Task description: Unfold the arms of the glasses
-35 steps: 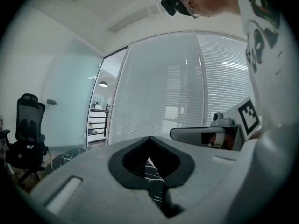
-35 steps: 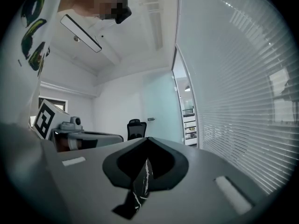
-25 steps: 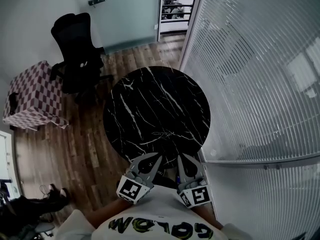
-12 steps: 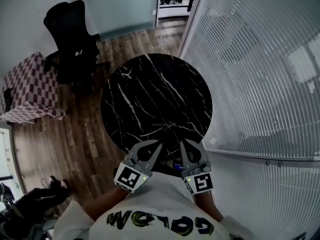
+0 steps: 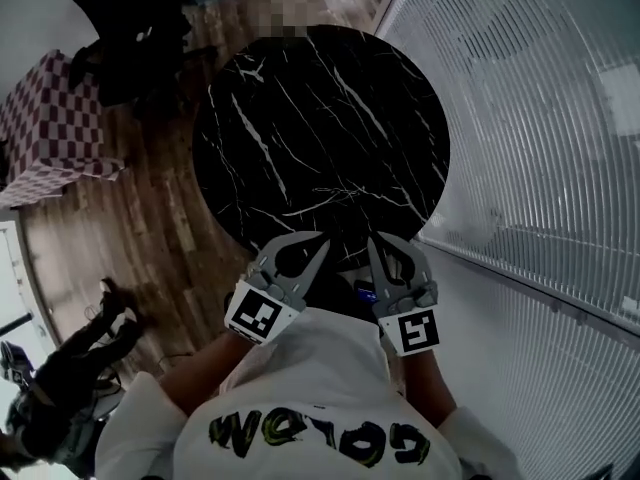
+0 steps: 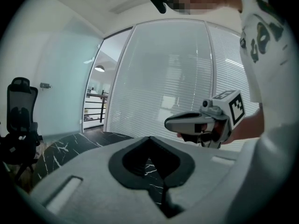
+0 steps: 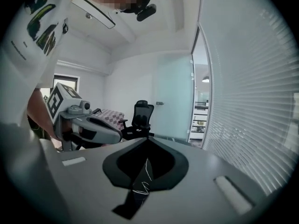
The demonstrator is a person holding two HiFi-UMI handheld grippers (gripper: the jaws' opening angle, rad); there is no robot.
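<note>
Looking down from the head view, we see a round black marble table (image 5: 300, 98) on a wooden floor (image 5: 160, 228). Both tools are held close in front of our white shirt (image 5: 320, 388), over the table's near edge.

The left gripper (image 5: 323, 240) has its jaws pressed together with nothing between them. In its own view only the veined tabletop shows through the opening behind the tips. The right gripper (image 5: 371, 240) is the same, with its jaws together and empty. The two sit side by side, tips near each other but apart, both aimed toward the middle of the table and tilted slightly downward.

The glasses (image 5: 335, 195) lie on the table a little in from the near edge, just beyond the two tips and clear of both. They are thin and faint against the marble, so we cannot tell how their arms are set.

A black office chair (image 5: 120, 28) stands off the far left edge, with a checkered cloth (image 5: 55, 128) beside it. A slatted glass wall (image 5: 540, 118) runs along the right edge.
</note>
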